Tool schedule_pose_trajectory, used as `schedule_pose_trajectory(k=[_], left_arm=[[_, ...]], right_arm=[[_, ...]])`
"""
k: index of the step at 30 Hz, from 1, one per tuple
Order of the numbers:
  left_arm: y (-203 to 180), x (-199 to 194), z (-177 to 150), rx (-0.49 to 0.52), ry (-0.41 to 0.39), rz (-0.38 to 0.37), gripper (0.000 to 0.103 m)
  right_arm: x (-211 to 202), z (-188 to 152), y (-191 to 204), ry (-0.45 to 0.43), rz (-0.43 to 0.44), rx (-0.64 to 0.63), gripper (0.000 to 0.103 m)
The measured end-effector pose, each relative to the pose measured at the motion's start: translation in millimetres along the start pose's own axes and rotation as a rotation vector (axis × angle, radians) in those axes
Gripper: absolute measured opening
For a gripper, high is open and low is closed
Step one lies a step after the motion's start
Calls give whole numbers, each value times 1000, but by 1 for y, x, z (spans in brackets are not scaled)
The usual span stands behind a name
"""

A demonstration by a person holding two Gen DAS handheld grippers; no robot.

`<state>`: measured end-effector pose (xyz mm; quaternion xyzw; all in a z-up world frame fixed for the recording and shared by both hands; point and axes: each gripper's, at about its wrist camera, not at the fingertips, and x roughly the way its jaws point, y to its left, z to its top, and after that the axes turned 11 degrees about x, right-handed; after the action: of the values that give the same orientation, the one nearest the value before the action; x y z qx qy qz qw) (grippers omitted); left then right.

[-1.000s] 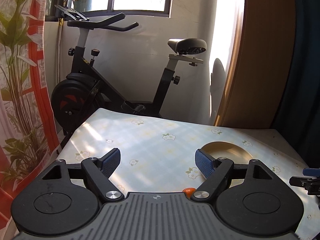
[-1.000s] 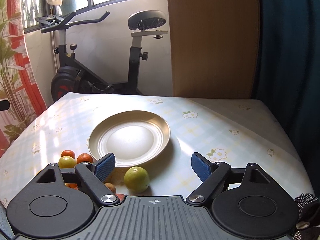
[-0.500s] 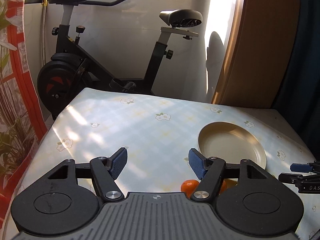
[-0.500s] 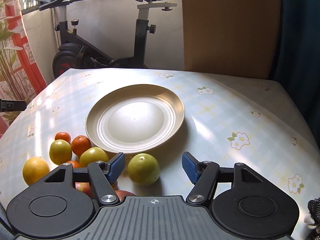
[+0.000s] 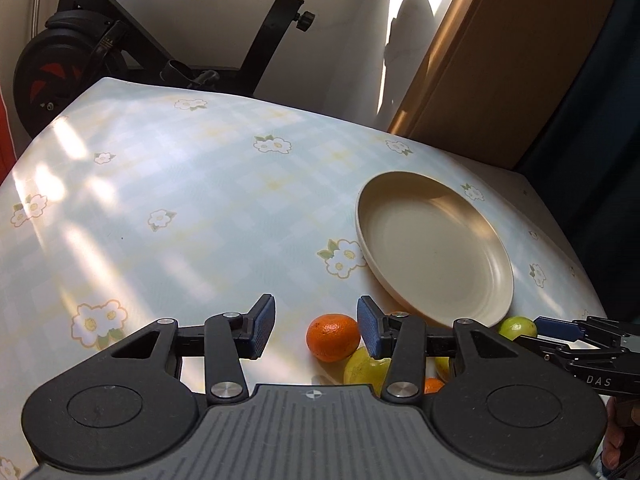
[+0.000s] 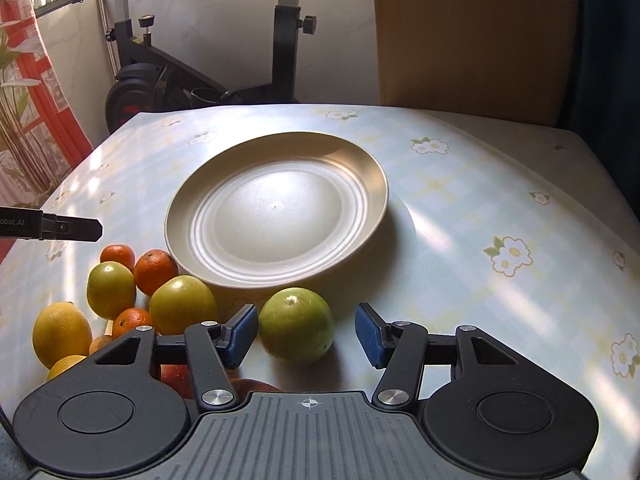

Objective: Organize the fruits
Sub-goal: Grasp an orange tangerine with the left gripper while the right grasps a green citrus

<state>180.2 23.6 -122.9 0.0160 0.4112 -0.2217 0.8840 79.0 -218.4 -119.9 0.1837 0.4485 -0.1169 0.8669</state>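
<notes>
A cream plate lies empty on the flowered tablecloth. Several fruits cluster at its near-left rim. My left gripper points down over an orange mandarin. Its jaws are closing, with the mandarin between them near the right pad and a clear gap on the left. My right gripper is closing around a green round fruit. The left pad is at the fruit's side and the right pad stands apart. Beside it lie a yellow-green fruit, a lemon and another mandarin.
The table ends close on the right by a dark curtain. An exercise bike and a wooden panel stand behind it. The left gripper's fingertip shows at the right view's left edge.
Both grippers have sunk and tipped down toward the fruit pile, and both pairs of jaws have narrowed. The mandarin and the green fruit now sit between the pads.
</notes>
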Motion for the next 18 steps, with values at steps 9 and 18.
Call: schedule_pose_trajectory(k=[9,18], left_arm=[[12,21,11,-106,94,-77,48],[20,34,6,-183,169,-108,48]], right_arm=[[8,1,-1,23,23,27,41],[10,1,-2,23,22,39,42]])
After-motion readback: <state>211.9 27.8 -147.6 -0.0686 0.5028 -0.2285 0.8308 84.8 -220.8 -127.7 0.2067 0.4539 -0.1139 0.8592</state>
